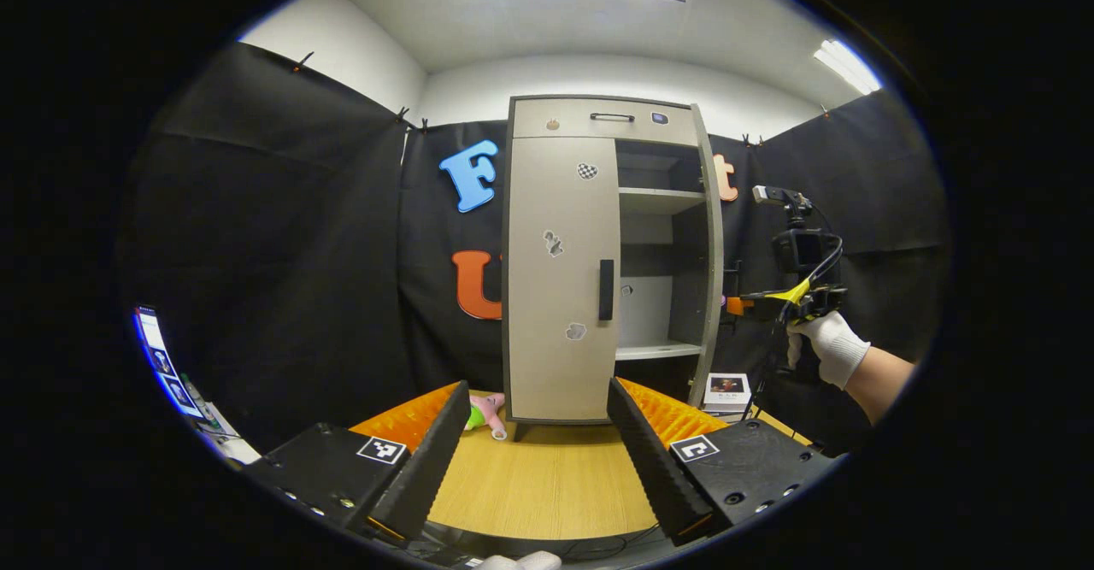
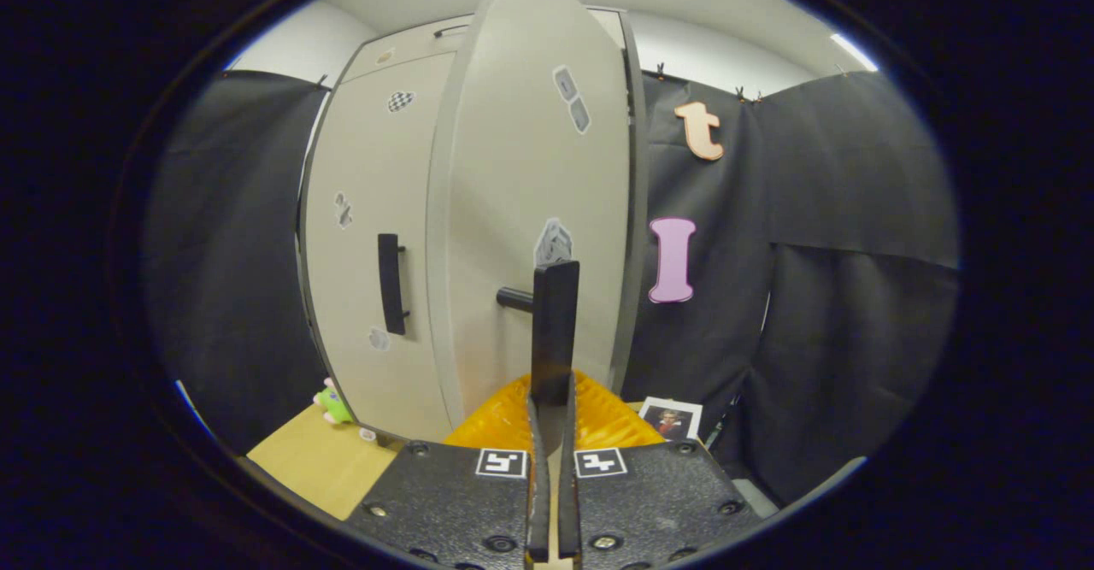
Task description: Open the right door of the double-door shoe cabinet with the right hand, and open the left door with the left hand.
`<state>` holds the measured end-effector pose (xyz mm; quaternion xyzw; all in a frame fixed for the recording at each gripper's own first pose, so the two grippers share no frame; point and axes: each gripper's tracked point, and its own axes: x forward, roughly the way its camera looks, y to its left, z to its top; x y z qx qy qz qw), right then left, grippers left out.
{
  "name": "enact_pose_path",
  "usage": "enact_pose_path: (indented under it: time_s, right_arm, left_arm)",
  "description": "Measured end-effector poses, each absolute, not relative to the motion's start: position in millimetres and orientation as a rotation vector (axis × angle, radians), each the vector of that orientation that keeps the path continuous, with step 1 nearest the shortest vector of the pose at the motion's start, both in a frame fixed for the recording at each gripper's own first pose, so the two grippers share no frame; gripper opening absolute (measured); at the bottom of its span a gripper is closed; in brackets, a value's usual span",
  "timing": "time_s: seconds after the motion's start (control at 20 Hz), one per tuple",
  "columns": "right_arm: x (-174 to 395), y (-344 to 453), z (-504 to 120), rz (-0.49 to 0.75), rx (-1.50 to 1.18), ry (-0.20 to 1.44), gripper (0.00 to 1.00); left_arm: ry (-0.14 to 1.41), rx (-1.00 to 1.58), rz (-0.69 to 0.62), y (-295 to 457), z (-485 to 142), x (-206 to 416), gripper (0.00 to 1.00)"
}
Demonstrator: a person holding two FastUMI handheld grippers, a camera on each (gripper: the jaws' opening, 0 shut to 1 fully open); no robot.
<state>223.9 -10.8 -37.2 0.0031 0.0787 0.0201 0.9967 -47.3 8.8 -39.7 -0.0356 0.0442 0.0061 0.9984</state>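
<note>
On the desk (image 1: 547,489): shoe cabinet (image 1: 598,121) half opened, one door to go.

Left hand-held gripper (image 1: 536,433) hangs back with fingers spread wide, holding nothing, roughly lined up with the closed left door (image 1: 560,296) and its untouched handle (image 1: 606,290). Right door (image 2: 530,211) is swung well out, shelves showing; right hand-held gripper (image 2: 551,399) is clamped on that door's handle (image 2: 554,331). So halfway, I'd say.
</note>
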Motion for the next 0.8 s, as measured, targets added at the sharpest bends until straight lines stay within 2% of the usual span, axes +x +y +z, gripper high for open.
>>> enact_pose_path:
  time_s: [0.2,0.35,0.8]
  right_arm:
    - [216.3,-61.0,-37.2,-0.006,0.002,0.147,0.02]
    - [213.7,-98.4,-43.8,-0.008,0.022,0.159,0.04]
    - [223.5,-112.5,-37.6,0.128,0.044,0.154,0.03]
  left_arm:
    - [0.077,-0.078,0.004,-20.8,-31.6,-29.3,0.96]
    - [0.062,-0.077,0.012,-46.0,-23.2,-18.5,0.96]
    - [0.063,-0.084,0.081,-92.6,-15.3,-4.8,0.96]
